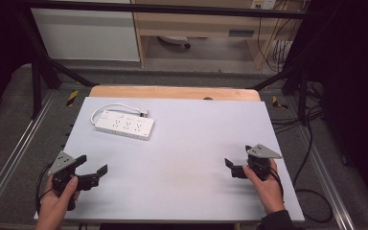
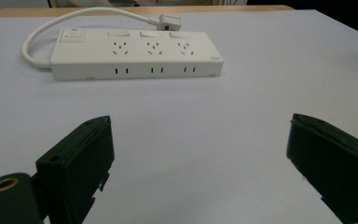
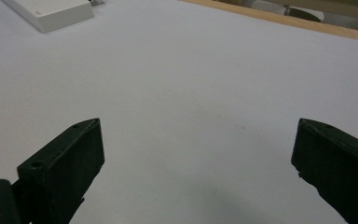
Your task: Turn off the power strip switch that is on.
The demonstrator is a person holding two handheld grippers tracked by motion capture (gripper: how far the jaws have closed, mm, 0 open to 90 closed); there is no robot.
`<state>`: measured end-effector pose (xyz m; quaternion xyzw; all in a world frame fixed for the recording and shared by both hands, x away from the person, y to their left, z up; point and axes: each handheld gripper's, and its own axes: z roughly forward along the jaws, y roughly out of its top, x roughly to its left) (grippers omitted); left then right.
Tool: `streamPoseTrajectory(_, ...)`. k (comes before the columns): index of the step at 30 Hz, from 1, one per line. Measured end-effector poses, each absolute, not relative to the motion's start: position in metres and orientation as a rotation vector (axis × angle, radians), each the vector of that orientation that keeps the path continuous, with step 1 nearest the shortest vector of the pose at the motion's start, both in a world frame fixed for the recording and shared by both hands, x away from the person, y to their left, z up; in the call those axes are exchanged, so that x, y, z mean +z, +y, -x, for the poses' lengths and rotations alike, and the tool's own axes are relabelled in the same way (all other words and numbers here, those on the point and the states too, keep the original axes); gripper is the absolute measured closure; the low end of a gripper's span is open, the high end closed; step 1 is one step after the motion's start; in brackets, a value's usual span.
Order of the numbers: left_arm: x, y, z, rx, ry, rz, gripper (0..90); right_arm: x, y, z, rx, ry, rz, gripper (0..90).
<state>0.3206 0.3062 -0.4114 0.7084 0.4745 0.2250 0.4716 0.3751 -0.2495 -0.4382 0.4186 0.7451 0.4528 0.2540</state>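
Observation:
A white power strip lies flat at the back left of the pale table top, its white cord looped behind it to the plug. My left gripper is held near the front left corner, open and empty. In the left gripper view the strip lies straight ahead, well beyond the wide-apart jaws of that gripper. My right gripper is at the front right, open with nothing between its jaws. In the right gripper view its jaws frame bare table, with a corner of the strip far off at the top left.
A wooden table edge shows behind the pale sheet. Black frame bars stand around the table. Cables trail on the floor at the right. A cabinet stands behind.

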Motion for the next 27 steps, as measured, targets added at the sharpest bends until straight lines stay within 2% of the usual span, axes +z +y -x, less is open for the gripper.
streamPoseTrajectory(27,-0.4124,0.3056,-0.3191,0.528,1.157,-1.708,7.5,-0.4347,-0.245,-0.3661,1.226,2.023,-1.085,4.5)
